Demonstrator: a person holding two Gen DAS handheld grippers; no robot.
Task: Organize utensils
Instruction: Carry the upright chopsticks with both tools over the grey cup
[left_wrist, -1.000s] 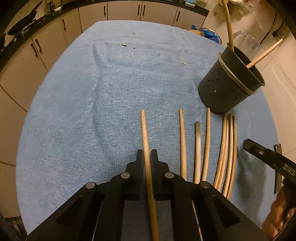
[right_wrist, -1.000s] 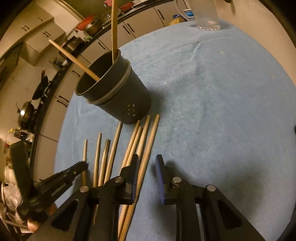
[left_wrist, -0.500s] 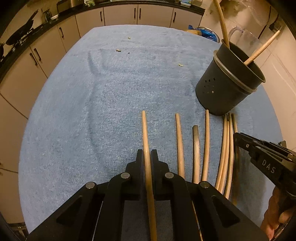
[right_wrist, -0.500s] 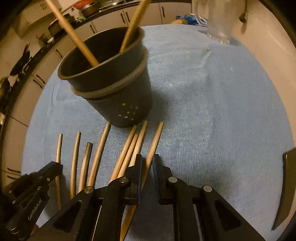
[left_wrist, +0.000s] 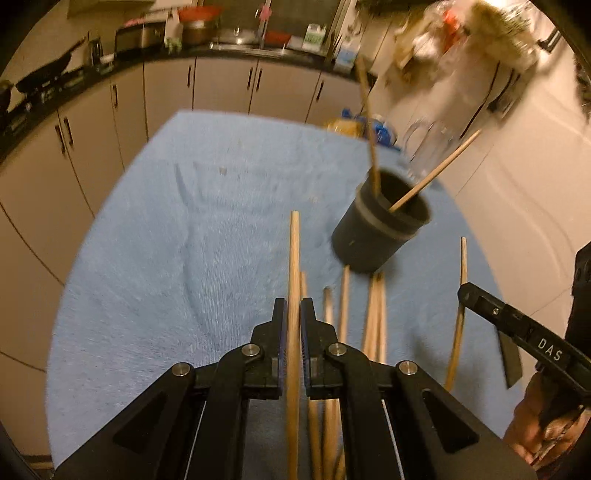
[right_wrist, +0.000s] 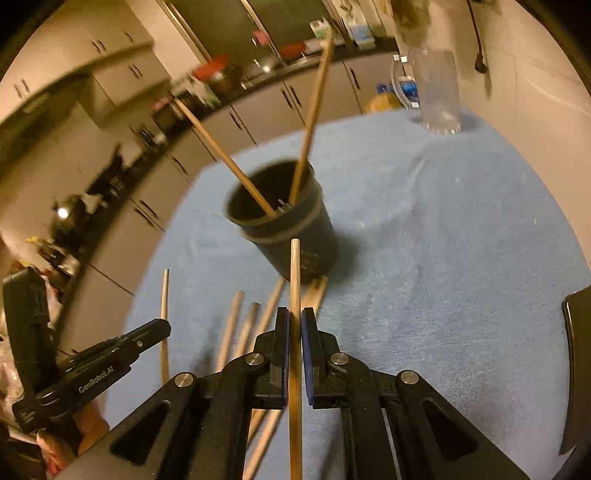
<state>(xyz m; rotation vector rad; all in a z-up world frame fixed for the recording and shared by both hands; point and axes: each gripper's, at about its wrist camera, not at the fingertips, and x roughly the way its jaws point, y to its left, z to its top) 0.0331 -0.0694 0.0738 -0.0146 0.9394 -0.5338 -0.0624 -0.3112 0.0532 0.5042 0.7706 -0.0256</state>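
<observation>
Seemingly lifted, left tongs (left_wrist: 293, 325) clamping chopstick (left_wrist: 294, 266), holder (left_wrist: 380, 232) blurred.

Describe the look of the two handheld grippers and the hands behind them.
Both are matte black linkage frames with round silver pivot pins and blue-faced fingers. The left gripper reads "GenRobot.AI" in white on its side, seen from the right wrist; the right gripper reads "DAS". Bare skin shows at each hand; no cables visible.

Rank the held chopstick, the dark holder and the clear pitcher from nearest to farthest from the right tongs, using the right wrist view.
1. Held chopstick: clamped in the right tongs, pointing straight ahead.
2. Dark holder: just beyond the chopstick's tip, centre of the blue cloth.
3. Clear pitcher: far right edge of the cloth, near the wall.
</observation>
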